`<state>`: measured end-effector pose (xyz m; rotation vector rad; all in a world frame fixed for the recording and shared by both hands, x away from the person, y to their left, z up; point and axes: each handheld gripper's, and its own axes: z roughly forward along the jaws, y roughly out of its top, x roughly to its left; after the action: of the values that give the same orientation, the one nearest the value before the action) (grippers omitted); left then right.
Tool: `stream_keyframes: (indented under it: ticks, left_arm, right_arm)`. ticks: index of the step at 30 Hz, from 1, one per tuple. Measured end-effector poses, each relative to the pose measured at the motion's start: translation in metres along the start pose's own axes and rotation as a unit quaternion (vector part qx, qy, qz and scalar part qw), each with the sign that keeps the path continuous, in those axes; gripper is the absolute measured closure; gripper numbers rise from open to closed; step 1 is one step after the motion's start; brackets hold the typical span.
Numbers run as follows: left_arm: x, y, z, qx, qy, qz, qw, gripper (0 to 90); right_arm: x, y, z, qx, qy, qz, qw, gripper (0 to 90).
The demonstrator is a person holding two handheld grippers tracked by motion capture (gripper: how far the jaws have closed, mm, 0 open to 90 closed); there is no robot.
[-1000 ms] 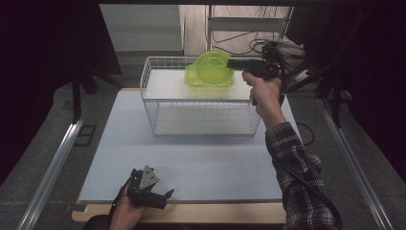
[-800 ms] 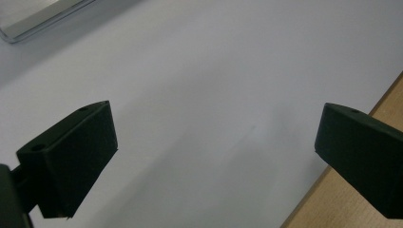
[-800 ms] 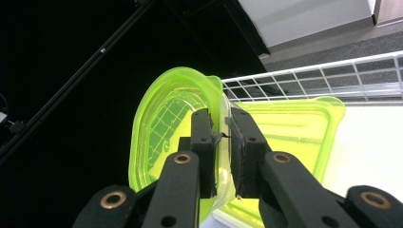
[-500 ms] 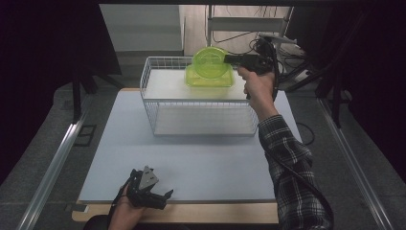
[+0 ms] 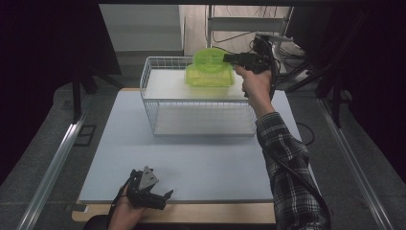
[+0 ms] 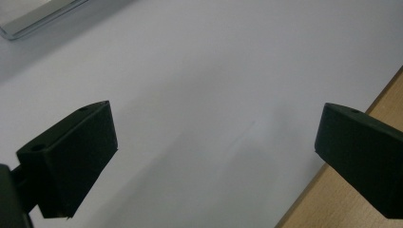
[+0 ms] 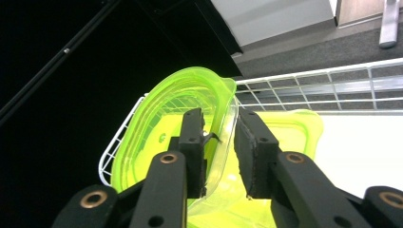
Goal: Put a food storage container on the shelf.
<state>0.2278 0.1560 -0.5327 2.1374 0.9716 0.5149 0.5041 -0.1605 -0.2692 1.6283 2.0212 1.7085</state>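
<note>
A pale blue-grey worktop [image 5: 191, 158] on a wooden table fills the middle of a dark room, with black drapes at both sides and cables and stands behind the far edge. At the near edge, left of centre, the left gripper [image 5: 152, 195] rests low over the worktop in the person's hand, its jaws standing wide apart with nothing between them. The middle of the worktop is bare. Toward the far edge stands a white wire basket [image 5: 158, 103]. On the basket's far right part sits a green container [image 5: 210, 79], and a green lid [image 5: 208, 58] is tilted up on edge above it. The right gripper [image 5: 228, 58] reaches in from the right; its jaws have just been opening, and the lid's rim [image 7: 223, 128] stands between them, the pads no longer pressing.
</note>
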Motion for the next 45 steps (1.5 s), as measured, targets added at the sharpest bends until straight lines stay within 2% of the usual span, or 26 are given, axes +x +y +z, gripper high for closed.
stream_keyframes:
  ticks: [4, 7, 12, 23, 30, 40, 45]
  left_arm:
    - [0.0, 0.0, 0.0, 0.0, 0.0, 0.001, 1.0, 0.2]
    - [0.0, 0.0, 0.0, 0.0, 0.0, 0.001, 1.0, 0.2]
    - [0.0, 0.0, 0.0, 0.0, 0.0, 0.001, 1.0, 0.2]
    - [0.0, 0.001, -0.001, -0.008, -0.006, -0.004, 0.9999, 0.0]
    - [0.0, 0.001, -0.001, -0.01, -0.008, -0.005, 0.9999, 0.0]
    - [0.0, 0.001, -0.001, -0.009, -0.01, -0.006, 0.9999, 0.0]
    - [0.0, 0.001, -0.001, -0.015, -0.016, -0.008, 0.9997, 0.0]
  right_arm:
    - [0.0, 0.001, 0.003, 0.004, -0.016, -0.014, 0.9998, 68.0]
    - [-0.001, 0.0, 0.003, 0.004, -0.015, -0.016, 0.9997, 65.4]
    - [0.001, 0.0, 0.001, 0.009, -0.013, -0.028, 0.9995, 54.7]
    - [0.005, -0.007, -0.01, 0.025, -0.005, -0.075, 0.9968, 38.6]
    - [0.005, -0.014, -0.019, 0.028, 0.003, -0.096, 0.995, 32.7]
    - [0.008, -0.025, -0.029, 0.039, 0.011, -0.134, 0.9901, 27.1]
    - [0.006, -0.032, -0.034, 0.041, 0.016, -0.139, 0.9894, 25.4]
